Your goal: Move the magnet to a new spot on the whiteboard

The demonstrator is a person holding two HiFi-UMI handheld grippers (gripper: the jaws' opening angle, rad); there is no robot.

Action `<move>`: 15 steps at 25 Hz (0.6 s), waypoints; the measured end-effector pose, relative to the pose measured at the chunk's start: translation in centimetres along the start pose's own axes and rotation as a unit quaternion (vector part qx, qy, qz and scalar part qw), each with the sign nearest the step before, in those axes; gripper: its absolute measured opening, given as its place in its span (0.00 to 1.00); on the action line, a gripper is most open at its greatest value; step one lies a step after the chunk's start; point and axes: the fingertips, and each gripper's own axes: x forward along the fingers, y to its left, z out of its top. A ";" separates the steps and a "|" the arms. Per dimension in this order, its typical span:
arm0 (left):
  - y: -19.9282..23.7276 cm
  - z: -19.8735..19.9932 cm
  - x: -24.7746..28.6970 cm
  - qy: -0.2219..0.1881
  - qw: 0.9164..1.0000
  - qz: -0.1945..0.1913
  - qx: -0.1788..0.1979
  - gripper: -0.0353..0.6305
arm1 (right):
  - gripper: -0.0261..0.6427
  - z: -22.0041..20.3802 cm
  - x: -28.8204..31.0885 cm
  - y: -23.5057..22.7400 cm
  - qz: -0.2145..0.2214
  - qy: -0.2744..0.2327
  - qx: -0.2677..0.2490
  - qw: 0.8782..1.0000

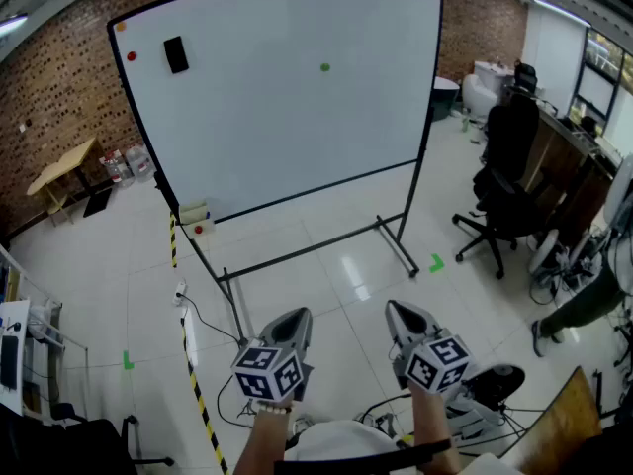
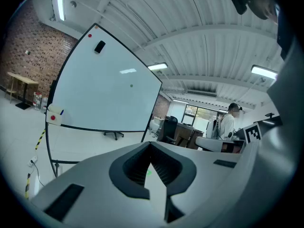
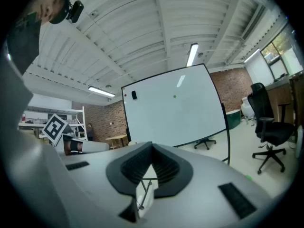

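Green magnet point(image 1: 324, 67) on whiteboard point(image 1: 277, 137), left tongs point(image 1: 294, 317), right tongs point(image 1: 399, 310) closed

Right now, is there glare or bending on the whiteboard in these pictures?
Head view: whiteboard edges bow outward, no glare on it. Left gripper view: a ceiling-light reflection streaks it. Right gripper view: a similar streak near its top edge.

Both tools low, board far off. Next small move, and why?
Likely step in and raise the right tool toward the green magnet, opening it on the way. It and the left tool sit low, shut and empty, well short of the whiteboard.
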 end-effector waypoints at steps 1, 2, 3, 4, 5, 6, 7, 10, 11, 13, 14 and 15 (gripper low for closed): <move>-0.2 -0.1 0.1 0.001 1.000 0.000 0.001 0.05 | 0.05 -0.1 -0.2 -0.1 0.000 0.000 0.001 1.000; -0.4 -0.2 0.1 0.001 1.000 0.000 0.001 0.05 | 0.05 -0.1 -0.3 -0.3 0.000 0.000 0.002 1.000; -0.6 -0.3 0.2 0.001 1.000 0.000 0.001 0.05 | 0.05 -0.2 -0.5 -0.4 0.000 0.000 0.003 1.000; -0.9 -0.4 0.4 0.002 1.000 0.000 0.002 0.05 | 0.05 -0.2 -0.7 -0.7 0.001 0.001 0.003 1.000; -1.1 -0.5 0.5 0.002 1.000 0.000 0.002 0.05 | 0.05 -0.2 -0.9 -0.9 0.001 0.001 0.004 1.000; -1.4 -0.6 0.8 0.002 1.000 0.001 0.003 0.05 | 0.05 -0.3 -1.1 -1.2 0.001 0.001 0.004 1.000; -1.7 -0.8 1.0 0.003 1.000 0.001 0.003 0.05 | 0.05 -0.3 -1.3 -1.5 0.002 0.001 0.005 1.000; -2.7 -1.0 1.9 0.006 1.000 0.002 0.007 0.05 | 0.05 -0.3 -2.1 -2.7 0.001 -0.001 0.010 1.000; -3.1 -1.0 2.3 0.007 1.000 0.002 0.009 0.05 | 0.05 -0.2 -2.3 -3.2 0.001 -0.002 0.012 1.000; -3.8 -1.1 3.0 0.009 1.000 0.004 0.012 0.05 | 0.05 -0.1 -2.7 -4.2 0.001 -0.002 0.015 1.000; -4.1 -1.1 3.4 0.010 1.000 0.005 0.012 0.05 | 0.05 -0.1 -2.9 -4.7 0.001 -0.001 0.017 1.000; -4.4 -1.2 3.7 0.010 1.000 0.007 0.012 0.05 | 0.05 -0.1 -3.1 -5.3 0.002 0.000 0.018 1.000</move>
